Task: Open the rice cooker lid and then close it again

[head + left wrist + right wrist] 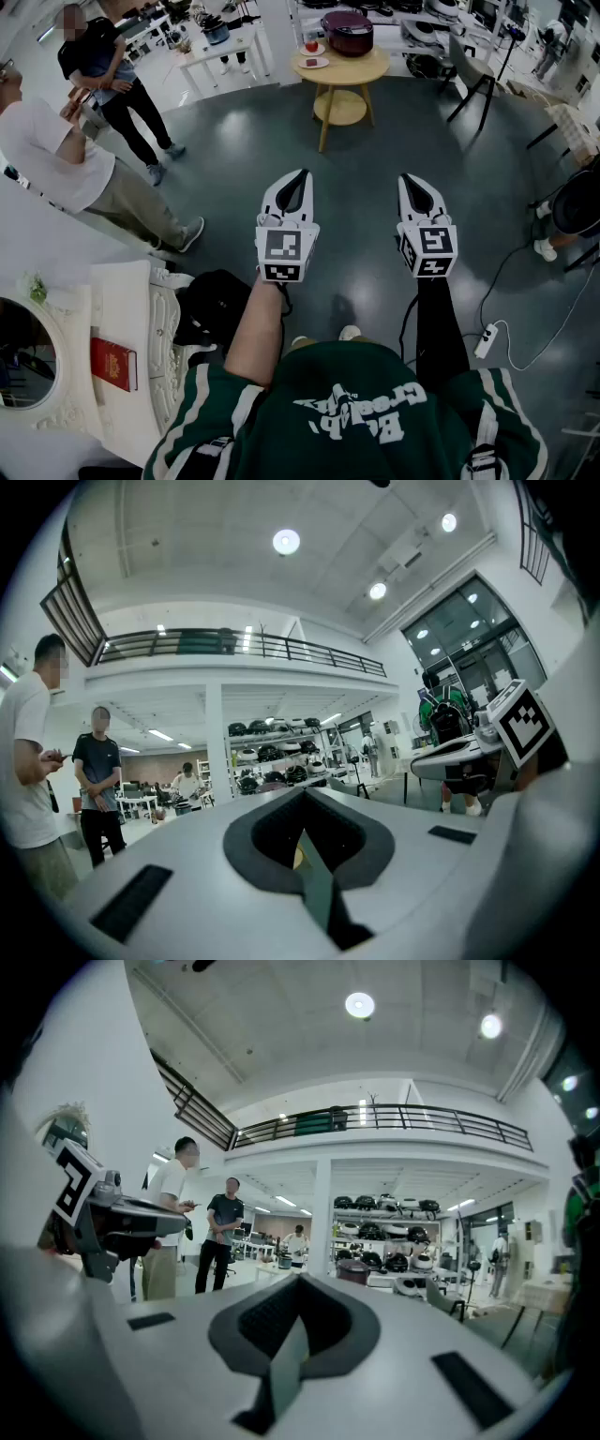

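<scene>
The left claw and right claw, smooth white plastic, are both pressed together with nothing between them. The rounded maroon rice cooker, lid seemingly down, stands well ahead on a round wooden worktop over the glossy grey floor.

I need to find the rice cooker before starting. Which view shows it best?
Head view: the rice cooker shows whole on the round table. The right gripper view shows it small and distant; the left gripper view does not show it.
</scene>
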A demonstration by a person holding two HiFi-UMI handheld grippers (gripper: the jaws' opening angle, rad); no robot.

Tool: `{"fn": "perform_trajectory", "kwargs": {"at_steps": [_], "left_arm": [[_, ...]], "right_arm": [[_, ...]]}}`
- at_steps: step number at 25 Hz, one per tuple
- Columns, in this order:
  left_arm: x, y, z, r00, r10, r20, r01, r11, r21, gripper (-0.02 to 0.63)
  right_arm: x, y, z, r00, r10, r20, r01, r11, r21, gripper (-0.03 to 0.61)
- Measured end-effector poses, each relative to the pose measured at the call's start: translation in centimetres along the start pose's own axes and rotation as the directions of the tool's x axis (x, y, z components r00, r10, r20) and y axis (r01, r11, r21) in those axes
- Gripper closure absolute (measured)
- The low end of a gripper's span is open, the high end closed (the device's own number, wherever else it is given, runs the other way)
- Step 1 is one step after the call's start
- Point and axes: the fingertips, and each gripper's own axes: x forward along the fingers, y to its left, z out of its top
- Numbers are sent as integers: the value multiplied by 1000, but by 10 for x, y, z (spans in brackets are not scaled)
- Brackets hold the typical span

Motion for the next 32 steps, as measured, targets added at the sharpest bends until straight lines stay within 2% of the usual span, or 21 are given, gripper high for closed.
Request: {"fn": "perform_trajectory", "kwargs": {"at_steps": [11,17,24,32], "left_arm": [[27,-29,2,999,-37,1,37,999,5,618],[64,-29,-4,999,-53,5,53,999,-4,618],[145,-4,-19,996,-90,-1,90,996,-4,618],[281,49,-18,990,-141,10,141,990,-6,618]], "right_arm": [[-5,-25,-8,999,-17,32,16,999,43,574],[19,-45,-18,999,-30,29,28,998,57,574],[96,-70,-27,999,-39,14,39,999,37,575],[231,-115,-14,998,-69,0,69,997,19,575]]}}
